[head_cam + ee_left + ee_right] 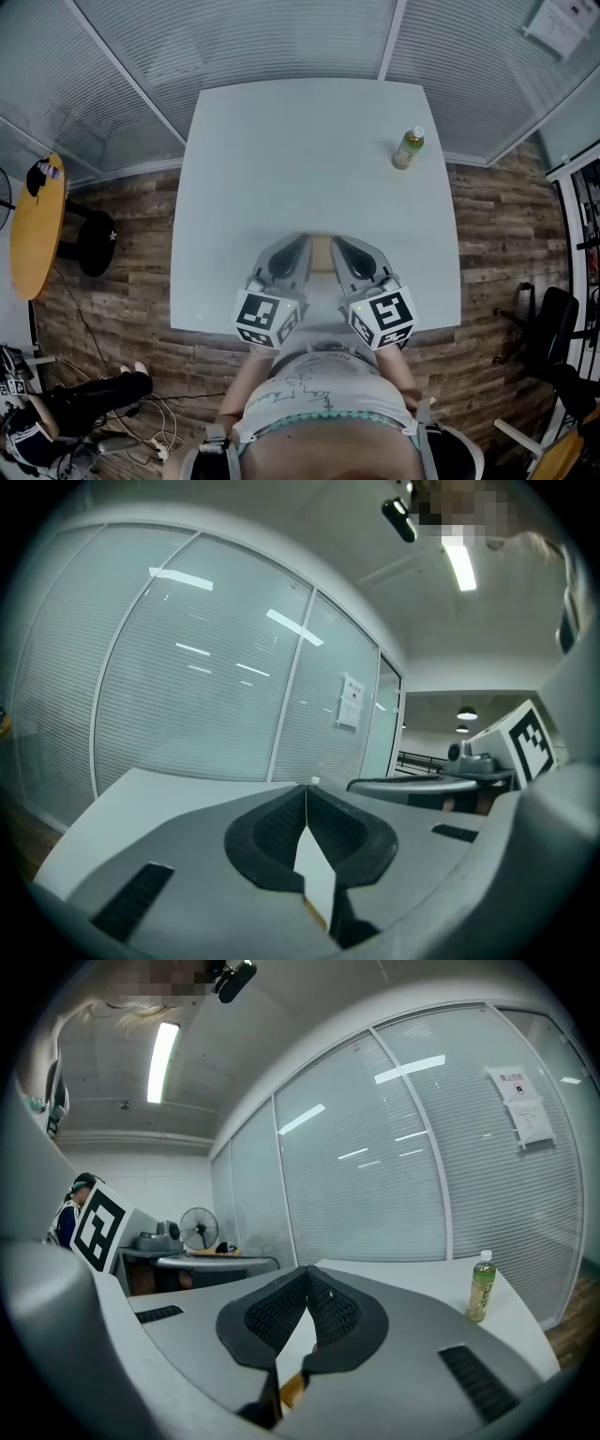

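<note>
A white square table (281, 159) fills the middle of the head view. Both grippers hover over its near edge, side by side and pointing away from me. My left gripper (302, 241) is shut, its black pads (272, 832) meeting at the tips with nothing between them. My right gripper (337, 243) is likewise shut and holds nothing; its pads (333, 1314) touch at the tips. A green drink bottle (408, 148) with a white cap stands upright at the table's far right, well beyond both grippers. It also shows in the right gripper view, where the bottle (481, 1286) is to the right of the jaws.
Glass partitions with blinds (281, 37) close off the far side of the table. A round yellow table (37, 225) and a black stool (94, 242) stand at the left, with a seated person (84, 394) at the lower left. A black chair (553, 328) is at the right.
</note>
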`<state>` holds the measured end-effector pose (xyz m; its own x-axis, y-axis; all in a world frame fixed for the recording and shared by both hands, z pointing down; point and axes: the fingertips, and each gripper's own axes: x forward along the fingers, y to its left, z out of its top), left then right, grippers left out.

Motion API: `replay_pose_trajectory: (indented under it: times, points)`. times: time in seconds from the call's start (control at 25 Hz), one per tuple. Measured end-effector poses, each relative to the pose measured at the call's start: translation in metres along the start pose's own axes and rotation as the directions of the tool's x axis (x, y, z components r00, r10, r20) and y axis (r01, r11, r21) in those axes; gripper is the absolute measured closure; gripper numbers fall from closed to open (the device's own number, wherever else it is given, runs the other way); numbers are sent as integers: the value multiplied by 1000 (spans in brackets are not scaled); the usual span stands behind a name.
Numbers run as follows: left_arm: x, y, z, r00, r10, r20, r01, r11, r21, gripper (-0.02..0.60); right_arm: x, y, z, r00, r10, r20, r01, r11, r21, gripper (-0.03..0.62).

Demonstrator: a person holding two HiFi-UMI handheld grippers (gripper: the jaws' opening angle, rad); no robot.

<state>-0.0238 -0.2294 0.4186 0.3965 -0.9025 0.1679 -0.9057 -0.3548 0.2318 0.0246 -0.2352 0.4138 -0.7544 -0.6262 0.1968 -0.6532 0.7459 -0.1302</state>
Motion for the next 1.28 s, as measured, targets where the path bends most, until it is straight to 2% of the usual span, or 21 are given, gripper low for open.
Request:
replay_pose_trajectory:
  times: [0.36, 0.8, 1.04, 1.28]
  points:
    - [-2, 17, -12, 999, 11, -35, -10, 1000, 5, 577, 2, 3, -7, 999, -17, -29, 17, 1000, -1, 594]
    - [4, 39, -57, 992, 16, -123, -18, 1000, -18, 577, -1, 1, -15, 996, -61, -71, 61, 998, -13, 594]
    - [4, 53, -90, 982, 32, -186, -37, 999, -19, 577, -2, -2, -20, 993, -86, -87, 85, 996, -16, 594]
    - [4, 70, -128, 962, 49, -268, -59, 998, -28, 577, -3, -8, -22, 989, -107, -101, 106, 994, -12, 594]
